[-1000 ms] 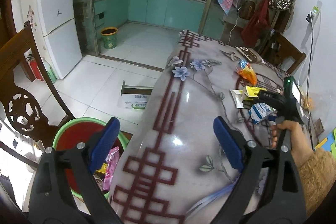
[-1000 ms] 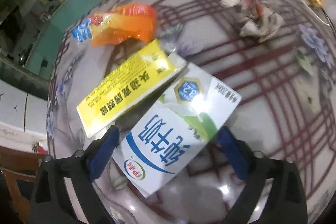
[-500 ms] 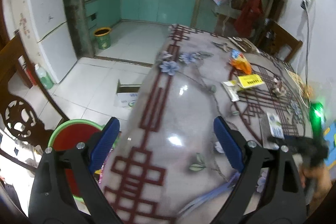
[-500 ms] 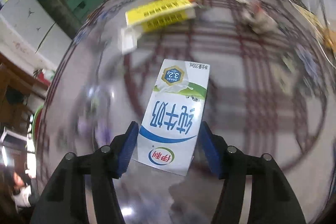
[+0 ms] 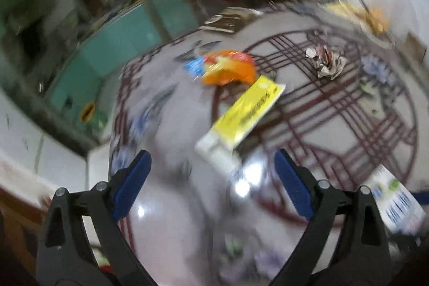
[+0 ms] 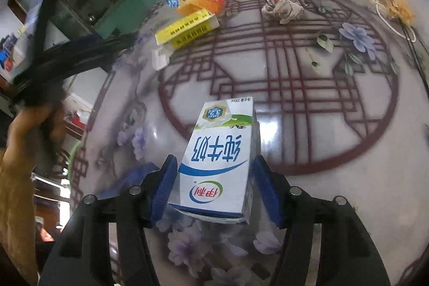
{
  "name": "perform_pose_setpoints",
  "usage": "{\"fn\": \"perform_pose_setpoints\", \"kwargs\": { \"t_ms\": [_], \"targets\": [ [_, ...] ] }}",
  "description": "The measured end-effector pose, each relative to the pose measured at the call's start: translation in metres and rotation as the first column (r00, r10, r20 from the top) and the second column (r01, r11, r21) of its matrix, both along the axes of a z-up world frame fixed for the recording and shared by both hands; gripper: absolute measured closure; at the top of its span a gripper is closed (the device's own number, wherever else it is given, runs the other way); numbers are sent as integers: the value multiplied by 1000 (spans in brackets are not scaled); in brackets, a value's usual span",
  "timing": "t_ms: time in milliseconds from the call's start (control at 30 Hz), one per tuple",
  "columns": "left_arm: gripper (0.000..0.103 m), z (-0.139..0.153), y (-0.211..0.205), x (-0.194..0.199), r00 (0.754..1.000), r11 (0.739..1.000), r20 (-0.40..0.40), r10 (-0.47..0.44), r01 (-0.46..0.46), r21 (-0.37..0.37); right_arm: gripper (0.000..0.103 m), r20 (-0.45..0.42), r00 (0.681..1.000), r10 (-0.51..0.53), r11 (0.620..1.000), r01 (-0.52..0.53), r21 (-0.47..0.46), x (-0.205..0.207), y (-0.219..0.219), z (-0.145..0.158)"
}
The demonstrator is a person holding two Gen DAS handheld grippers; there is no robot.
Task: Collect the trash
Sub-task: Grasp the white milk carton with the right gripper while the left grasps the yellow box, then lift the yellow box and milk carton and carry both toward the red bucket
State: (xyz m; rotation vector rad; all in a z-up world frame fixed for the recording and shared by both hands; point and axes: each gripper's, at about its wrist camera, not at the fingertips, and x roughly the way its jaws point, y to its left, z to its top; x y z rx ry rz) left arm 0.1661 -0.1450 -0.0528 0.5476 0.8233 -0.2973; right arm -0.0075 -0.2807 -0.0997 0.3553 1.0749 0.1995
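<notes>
Trash, a white-and-blue cardboard milk carton [image 6: 218, 165], is shown clamped between the blue pads of the right gripper [image 6: 214, 190], lifted just above the glossy floral table [image 6: 335, 165]. The jaws have just been closing on it. Beyond the carton, a yellow flat box [image 5: 248, 111], an orange foil wrapper [image 5: 228, 67] and a crumpled paper wad [image 5: 325, 60] remain uncollected. The left gripper [image 5: 211, 184] is held wide apart and empty, short of the yellow box.
</notes>
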Motion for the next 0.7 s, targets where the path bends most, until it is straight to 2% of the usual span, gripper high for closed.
{"fn": "perform_pose_setpoints", "kwargs": {
  "t_ms": [133, 233, 300, 333, 367, 400, 433, 467, 500, 600, 700],
  "targets": [
    [12, -30, -45, 35, 997, 986, -34, -74, 78, 144, 45, -48, 999, -2, 998, 6, 70, 5, -7, -9],
    [12, -51, -62, 52, 996, 974, -44, -73, 81, 212, 44, -79, 997, -13, 996, 21, 92, 7, -11, -15],
    [12, -63, -66, 64, 997, 974, -68, -45, 59, 218, 27, -94, 995, -11, 995, 21, 101, 9, -13, -17],
    [13, -68, -66, 68, 996, 976, -82, -30, 47, 214, 26, -97, 995, -13, 994, 23, 109, 9, -14, -18],
    [17, -72, -66, 70, 996, 978, -90, -19, 37, 207, 26, -95, 995, -19, 993, 29, 111, 9, -15, -17],
    [31, -74, -66, 71, 996, 979, -91, -11, 30, 202, 26, -90, 996, -26, 994, 35, 102, 9, -17, -15],
    [40, -76, -65, 72, 996, 980, -89, 1, 16, 200, 26, -84, 996, -34, 995, 41, 89, 8, -17, -14],
    [56, -77, -65, 71, 997, 980, -81, 12, 5, 200, 26, -71, 997, -44, 996, 49, 70, 8, -18, -12],
    [63, -77, -63, 70, 998, 980, -63, 32, -19, 196, 26, -58, 997, -51, 997, 54, 55, 8, -18, -10],
    [72, -69, -55, 63, 997, 988, -28, 70, -65, 142, 26, -38, 998, -49, 998, 50, 26, 11, -13, -10],
    [74, -51, -45, 42, 996, 993, 14, 87, -88, 77, 24, -24, 999, -34, 999, 34, 11, 14, -6, -12]
  ]
}}
